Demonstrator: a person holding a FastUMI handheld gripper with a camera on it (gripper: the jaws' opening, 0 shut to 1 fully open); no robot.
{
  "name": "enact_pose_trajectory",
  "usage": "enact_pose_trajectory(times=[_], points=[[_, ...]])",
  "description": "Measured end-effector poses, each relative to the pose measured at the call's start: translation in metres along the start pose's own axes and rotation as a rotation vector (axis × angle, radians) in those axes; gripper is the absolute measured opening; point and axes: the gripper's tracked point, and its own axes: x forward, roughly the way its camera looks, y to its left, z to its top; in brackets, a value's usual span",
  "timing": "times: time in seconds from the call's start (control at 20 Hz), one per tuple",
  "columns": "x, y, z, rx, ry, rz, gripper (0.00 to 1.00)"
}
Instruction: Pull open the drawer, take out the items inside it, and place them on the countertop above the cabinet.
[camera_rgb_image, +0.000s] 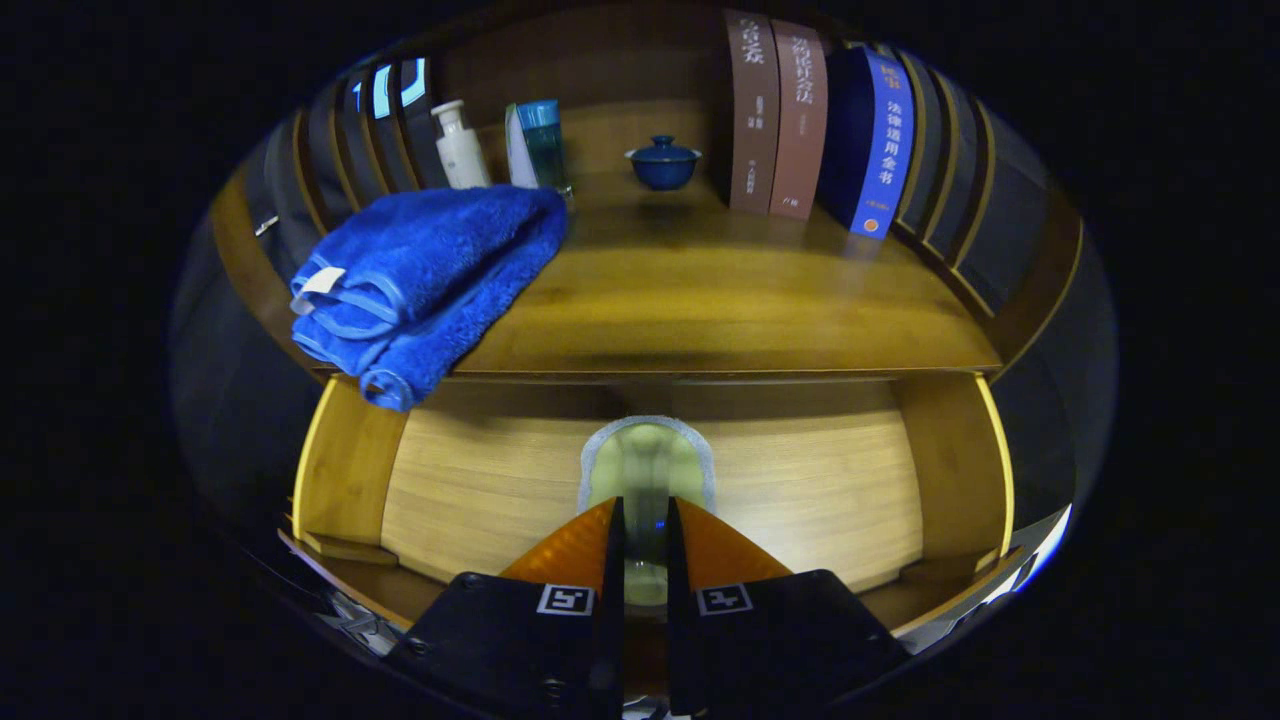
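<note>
Drawer open; gripper (640, 520) closed on a sponge-like pad inside it, towel already on the countertop.

The fingers stood narrow, both pressing on the near end of a flat, pale green pad with a grey rim (647, 462), held over the drawer floor (480, 490). The pad's long axis ran straight ahead along the fingers, its rounded end pointing toward the drawer's back under the countertop (720, 310). Judged light, soft and compressible: likely to flex or droop from an end grip, unlikely to slip or break, so the hold on its near end looked adequate. A folded blue towel (425, 275) lay on the countertop's left corner, overhanging the front edge above the drawer. Bottles (462, 145), a lidded blue bowl (663, 163) and books (800, 120) stood well behind.
</note>
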Motion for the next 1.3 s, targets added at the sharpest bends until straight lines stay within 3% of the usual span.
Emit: enact_pose_trajectory(times=[0.3,0.5,0.85,1.3], points=[[-0.052,-0.004,0.037,0.002,-0.084,0.019,0.22],[-0.058,-0.007,0.074,-0.010,-0.116,0.008,0.22],[-0.016,-0.013,0.128,-0.018,-0.109,-0.012,0.22],[0.044,-0.006,0.161,-0.024,-0.054,-0.014,0.22]])
